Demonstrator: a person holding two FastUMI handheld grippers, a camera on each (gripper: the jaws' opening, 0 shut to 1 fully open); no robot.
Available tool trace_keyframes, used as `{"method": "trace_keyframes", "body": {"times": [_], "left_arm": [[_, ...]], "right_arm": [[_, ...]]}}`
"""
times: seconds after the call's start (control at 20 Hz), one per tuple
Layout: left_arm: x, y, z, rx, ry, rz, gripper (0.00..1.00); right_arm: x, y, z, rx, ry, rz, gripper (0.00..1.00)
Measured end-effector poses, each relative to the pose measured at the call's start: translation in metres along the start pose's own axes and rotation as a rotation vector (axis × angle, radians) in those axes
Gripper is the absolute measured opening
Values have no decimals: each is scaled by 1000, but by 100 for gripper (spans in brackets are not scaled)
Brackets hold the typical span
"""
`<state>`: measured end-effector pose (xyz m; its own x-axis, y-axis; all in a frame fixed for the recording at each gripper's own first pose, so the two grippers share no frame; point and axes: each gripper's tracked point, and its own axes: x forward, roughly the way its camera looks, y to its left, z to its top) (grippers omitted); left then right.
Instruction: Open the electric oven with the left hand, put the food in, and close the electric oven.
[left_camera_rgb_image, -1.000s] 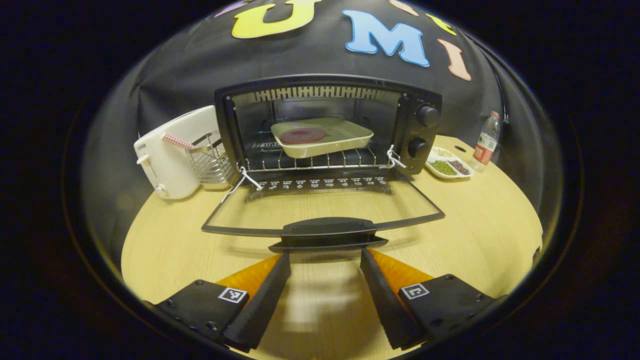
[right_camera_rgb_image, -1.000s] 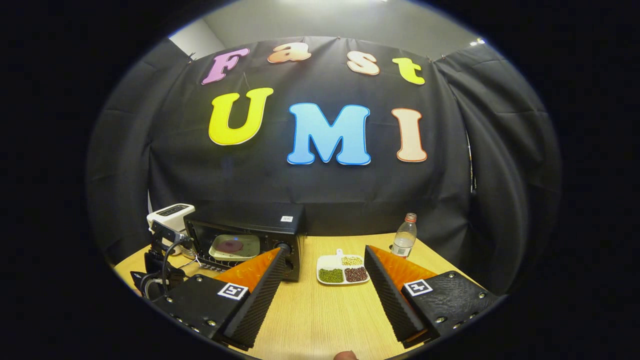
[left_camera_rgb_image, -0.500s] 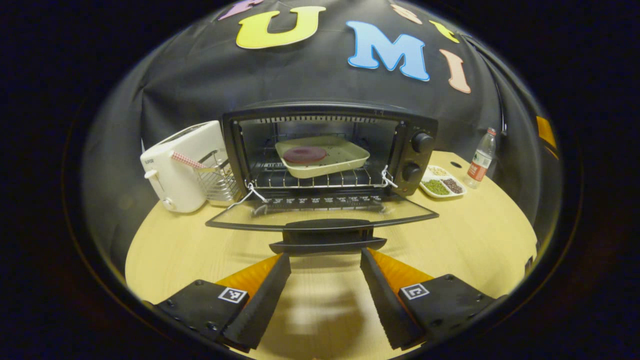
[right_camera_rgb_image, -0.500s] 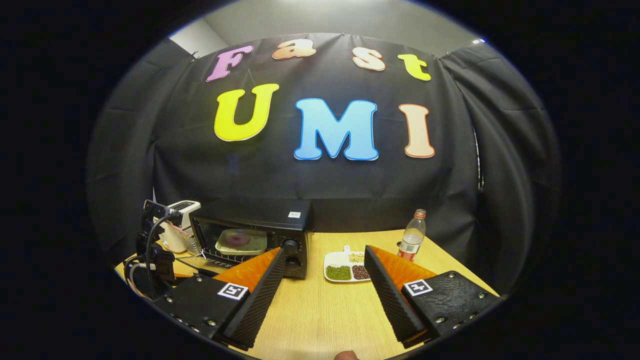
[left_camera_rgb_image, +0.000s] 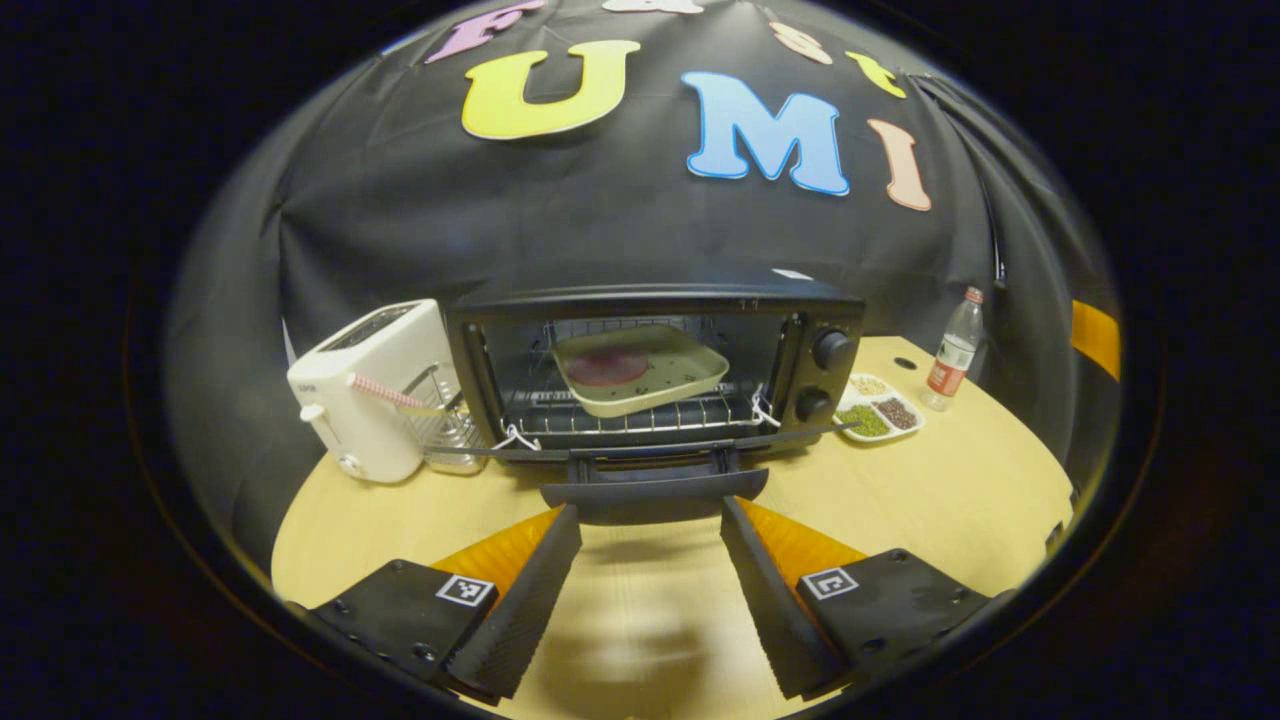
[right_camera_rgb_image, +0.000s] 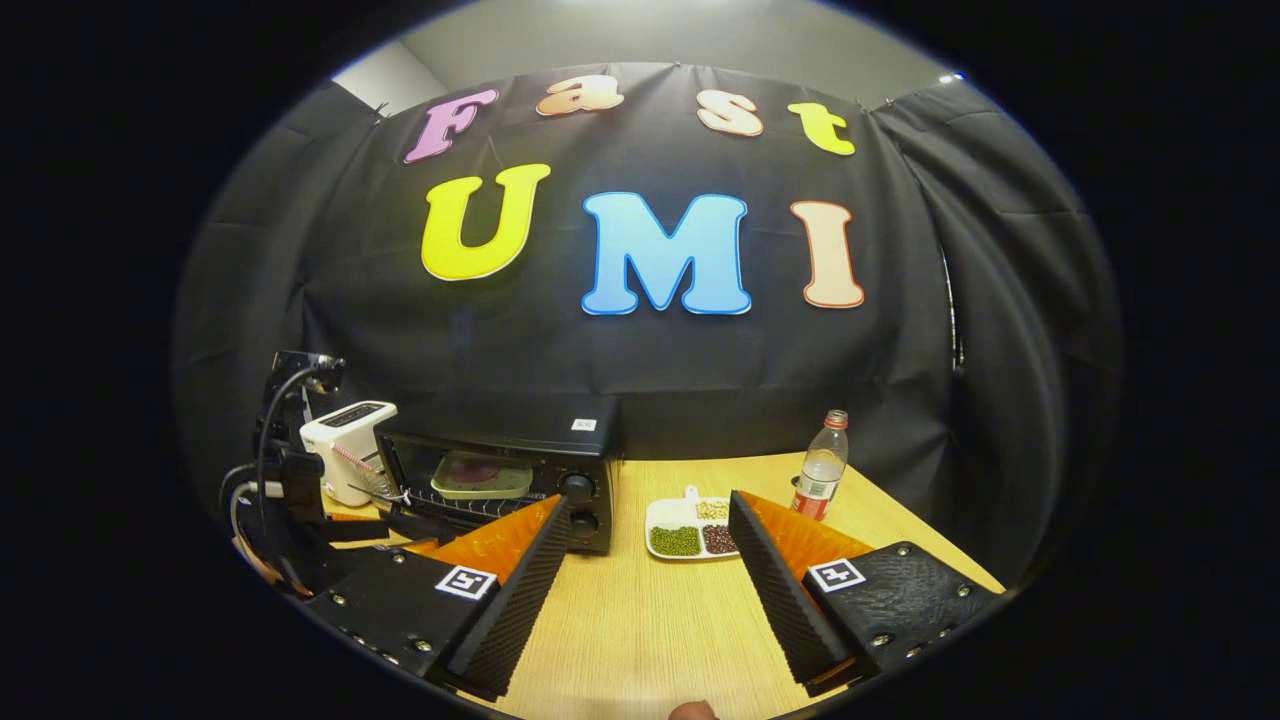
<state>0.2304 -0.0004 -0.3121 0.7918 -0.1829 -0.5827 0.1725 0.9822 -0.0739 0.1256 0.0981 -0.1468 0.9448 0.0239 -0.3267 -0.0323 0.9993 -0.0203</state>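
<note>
The black electric oven stands at the back of the wooden table, its glass door swung down and seen almost edge-on. Inside, on the wire rack, sits a pale tray with a round red piece of food. My left gripper is open; its fingertips sit right under the door handle, with nothing between them. My right gripper hangs open over the table, to the right of the oven. In the right gripper view the left gripper is in front of the oven door.
A white toaster and a wire basket stand left of the oven. To its right are a white divided dish of beans and a plastic bottle. Bare tabletop lies in front.
The oven door has gone from lying flat and seen from above to nearly edge-on, its handle staying at my left fingertips. The left gripper's view has tilted upward. The right gripper hardly moved.
</note>
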Motion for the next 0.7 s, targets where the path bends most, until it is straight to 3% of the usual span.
{"method": "trace_keyframes", "body": {"times": [0.35,0.5,0.65,0.7], "left_arm": [[12,3,39,15,-73,-6,96],[20,4,53,22,-97,-8,100],[15,-1,68,27,-148,-21,96],[10,-6,76,23,-174,-28,100]], "right_arm": [[-2,-7,0,9,6,-16,98],[-3,-9,-1,7,6,-22,98],[-8,-11,5,11,-6,-27,98],[-8,-13,9,10,-19,-27,98]]}}
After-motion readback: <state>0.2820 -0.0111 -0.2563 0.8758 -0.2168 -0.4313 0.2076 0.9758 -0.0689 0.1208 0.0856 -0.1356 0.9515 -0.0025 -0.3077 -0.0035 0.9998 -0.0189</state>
